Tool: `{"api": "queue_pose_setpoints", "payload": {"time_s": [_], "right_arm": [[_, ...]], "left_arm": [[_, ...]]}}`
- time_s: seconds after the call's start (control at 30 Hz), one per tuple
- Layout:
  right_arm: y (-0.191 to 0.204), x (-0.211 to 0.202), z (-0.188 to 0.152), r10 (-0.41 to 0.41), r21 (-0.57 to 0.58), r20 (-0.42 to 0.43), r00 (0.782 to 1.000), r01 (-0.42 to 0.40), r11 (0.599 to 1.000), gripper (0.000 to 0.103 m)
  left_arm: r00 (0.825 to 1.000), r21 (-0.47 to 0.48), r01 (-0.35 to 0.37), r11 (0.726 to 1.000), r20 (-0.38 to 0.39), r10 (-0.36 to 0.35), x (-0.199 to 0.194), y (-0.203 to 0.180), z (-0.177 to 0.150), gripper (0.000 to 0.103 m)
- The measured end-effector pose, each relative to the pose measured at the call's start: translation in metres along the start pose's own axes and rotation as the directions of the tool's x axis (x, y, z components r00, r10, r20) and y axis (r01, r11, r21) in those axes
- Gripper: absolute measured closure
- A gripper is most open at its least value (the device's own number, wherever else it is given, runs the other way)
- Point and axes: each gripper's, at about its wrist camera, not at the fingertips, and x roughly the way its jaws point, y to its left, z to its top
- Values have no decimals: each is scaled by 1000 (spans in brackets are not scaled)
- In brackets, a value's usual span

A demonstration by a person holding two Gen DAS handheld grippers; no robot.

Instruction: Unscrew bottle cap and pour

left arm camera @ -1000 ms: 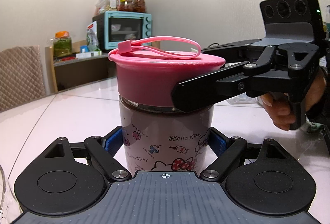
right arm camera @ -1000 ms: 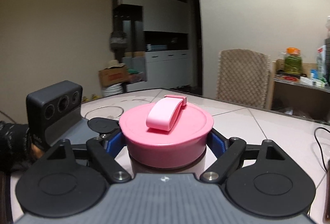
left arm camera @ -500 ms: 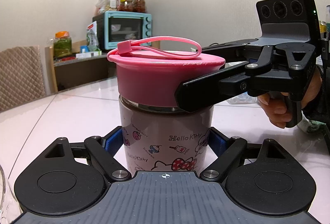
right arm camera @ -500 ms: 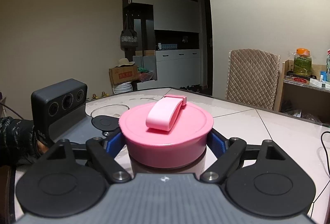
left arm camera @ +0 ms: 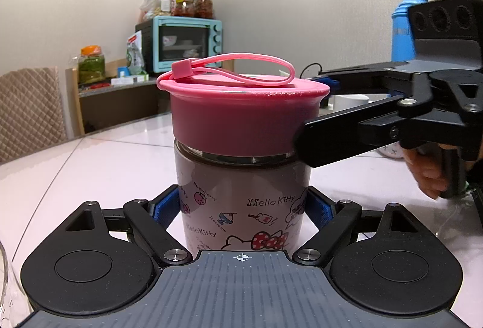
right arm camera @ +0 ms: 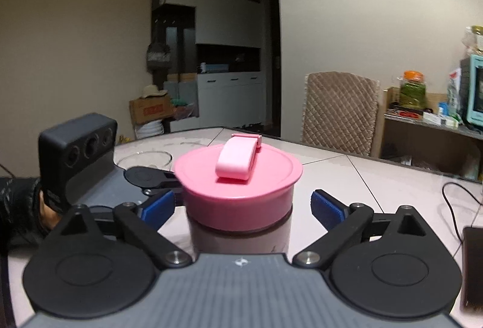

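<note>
Clamping the bottle [left arm camera: 241, 207] steady on the tabletop [left arm camera: 90, 165], the left hand-held gripper [left arm camera: 241, 207] resisted twisting; the right hand-held gripper [right arm camera: 241, 208] stood spread around the cap [right arm camera: 238, 186], gripping nothing.

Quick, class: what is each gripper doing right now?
Left gripper: closed on the bottle.
Right gripper: open around the pink cap, pads apart from it.

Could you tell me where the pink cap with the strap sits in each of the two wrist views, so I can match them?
Left wrist: the pink cap sits centre frame atop the Hello Kitty bottle, the right tongs reaching in from the right.
Right wrist: the pink cap sits centre, low in frame, between the open tongs.
Shared landmark: the quilted chair.
</note>
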Motion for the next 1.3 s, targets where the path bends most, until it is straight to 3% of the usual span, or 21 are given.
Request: {"api": "queue_pose_setpoints", "payload": {"time_s": [0.17, 0.5, 1.3], "right_arm": [[19, -9, -5, -131, 33, 18, 991, 131, 991, 4], [48, -7, -10, -267, 63, 17, 964, 265, 962, 4], [64, 15, -5, -361, 126, 36, 932, 354, 927, 5]], "left_arm": [[1000, 0, 0, 1000, 0, 0, 0, 0, 0, 14], [1000, 0, 0, 1000, 0, 0, 0, 0, 0, 14], [1000, -1, 0, 1000, 1, 0, 1, 0, 0, 14]]}}
